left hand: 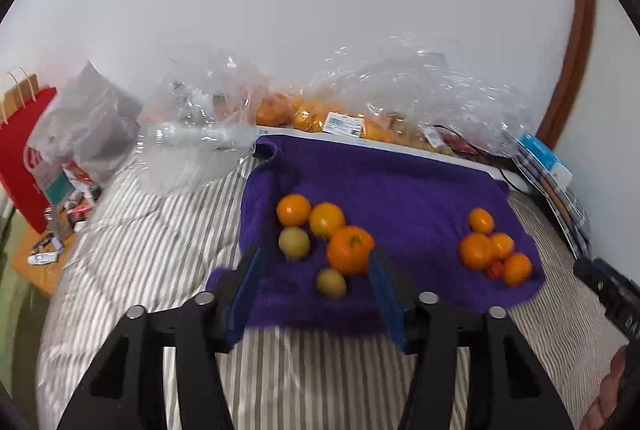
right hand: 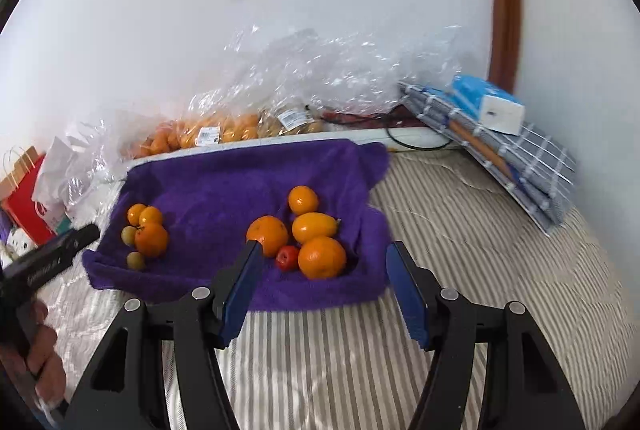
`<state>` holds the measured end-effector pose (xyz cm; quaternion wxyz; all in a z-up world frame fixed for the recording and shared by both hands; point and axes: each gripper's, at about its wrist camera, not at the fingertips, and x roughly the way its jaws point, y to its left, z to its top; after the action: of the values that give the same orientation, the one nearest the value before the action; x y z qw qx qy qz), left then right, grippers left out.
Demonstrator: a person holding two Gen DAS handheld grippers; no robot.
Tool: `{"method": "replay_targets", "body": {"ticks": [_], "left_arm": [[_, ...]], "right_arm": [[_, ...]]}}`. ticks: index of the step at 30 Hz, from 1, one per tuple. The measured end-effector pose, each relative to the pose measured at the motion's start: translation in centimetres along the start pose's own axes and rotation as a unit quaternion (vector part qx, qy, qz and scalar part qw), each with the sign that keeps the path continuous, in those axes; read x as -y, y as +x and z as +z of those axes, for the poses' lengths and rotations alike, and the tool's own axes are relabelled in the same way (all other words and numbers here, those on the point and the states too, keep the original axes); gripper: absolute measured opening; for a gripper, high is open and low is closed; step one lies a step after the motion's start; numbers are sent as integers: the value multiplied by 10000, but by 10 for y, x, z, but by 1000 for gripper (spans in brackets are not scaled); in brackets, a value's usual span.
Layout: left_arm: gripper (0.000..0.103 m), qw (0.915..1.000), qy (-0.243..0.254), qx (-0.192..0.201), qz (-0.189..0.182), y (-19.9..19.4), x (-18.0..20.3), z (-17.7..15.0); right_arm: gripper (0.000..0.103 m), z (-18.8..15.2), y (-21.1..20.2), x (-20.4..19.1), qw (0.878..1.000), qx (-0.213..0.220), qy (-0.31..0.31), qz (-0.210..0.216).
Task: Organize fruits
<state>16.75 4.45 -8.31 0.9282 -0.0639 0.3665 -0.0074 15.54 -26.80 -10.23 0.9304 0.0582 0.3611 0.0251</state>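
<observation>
Hovering above the purple towel [left hand: 400, 190], the left gripper [left hand: 316, 270] has its jaws apart, empty, over oranges [left hand: 348, 248] and two small green fruits [left hand: 294, 241]. Further right, the right gripper [right hand: 322, 266] hangs likewise spread and empty over more oranges [right hand: 322, 256] beside a small red fruit [right hand: 288, 257].

towel [right hand: 240, 186]: spread on the bed [right hand: 360, 350], back edge near the wall
left fruit pile [right hand: 145, 232]: sits on the towel's left part, five pieces bunched up
right fruit pile [right hand: 308, 234]: on the towel's right part, well apart from the left one
tomato [right hand: 288, 257]: tucked in the right pile, touching the fruits either side
bagged fruit [right hand: 208, 132]: behind the towel, along the wall
paper bag [left hand: 22, 150]: far left, off the bed
folded cloth [right hand: 500, 150]: right of the towel, with a box [right hand: 490, 104] on top
</observation>
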Motion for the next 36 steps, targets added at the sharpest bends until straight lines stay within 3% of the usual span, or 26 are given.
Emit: {"method": "replay_targets", "body": {"ticks": [2, 4, 8, 13, 15, 20, 24, 36], "left_arm": [[65, 9999, 44, 96, 49, -25, 5, -5], [78, 9997, 31, 244, 75, -51, 9, -10], [82, 9988, -65, 468, 93, -95, 14, -18], [94, 9981, 48, 606, 69, -137, 27, -29], [95, 9977, 151, 656, 83, -151, 34, -34], [96, 9969, 262, 734, 125, -175, 44, -41], [96, 9959, 322, 821, 187, -184, 49, -43], [96, 9959, 404, 757, 293, -182, 52, -46]], "right_arm": [[63, -3, -20, 2, 10000, 47, 64, 22], [63, -6, -42, 3, 9999, 116, 69, -83], [65, -15, -81, 10, 9998, 115, 150, -28], [97, -34, -133, 18, 9991, 396, 170, 13], [102, -41, -150, 18, 9987, 507, 43, -29], [102, -52, -176, 21, 9985, 480, -154, -234], [102, -55, -186, 28, 9987, 486, -35, -147], [102, -57, -182, 27, 9986, 484, -14, -204]]}}
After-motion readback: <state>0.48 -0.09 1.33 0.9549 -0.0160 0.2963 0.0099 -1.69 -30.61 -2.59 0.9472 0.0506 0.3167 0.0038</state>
